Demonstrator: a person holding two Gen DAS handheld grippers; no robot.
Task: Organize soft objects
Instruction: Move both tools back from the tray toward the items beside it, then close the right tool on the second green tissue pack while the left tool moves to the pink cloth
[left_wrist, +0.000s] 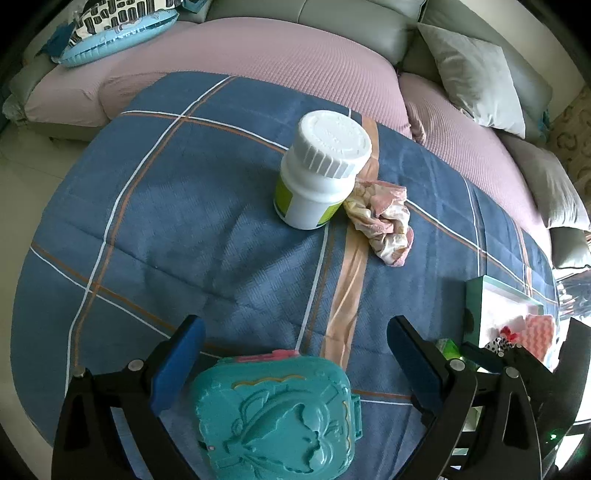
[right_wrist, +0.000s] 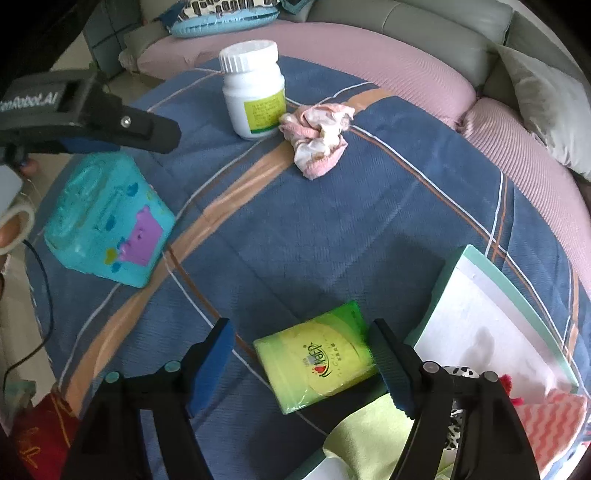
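Note:
A crumpled pink and cream cloth (left_wrist: 382, 218) lies on the blue plaid blanket beside a white bottle (left_wrist: 321, 170); both also show in the right wrist view, cloth (right_wrist: 319, 136) and bottle (right_wrist: 255, 88). My left gripper (left_wrist: 295, 365) is open, its fingers either side of a teal plastic toy case (left_wrist: 277, 417). My right gripper (right_wrist: 303, 365) is open above a green tissue pack (right_wrist: 319, 363). A white box with a green rim (right_wrist: 491, 314) at the right holds a pink zigzag cloth (right_wrist: 550, 424), a black-and-white spotted piece and a yellow-green cloth (right_wrist: 369, 435).
The blue plaid blanket (left_wrist: 184, 206) covers a rounded surface in front of a pink-covered sofa (left_wrist: 258, 48) with grey cushions (left_wrist: 476, 77). A blue inflatable ring and a patterned pillow (left_wrist: 118, 22) lie at the far left. The left gripper's body (right_wrist: 88, 110) reaches in over the teal case (right_wrist: 110, 221).

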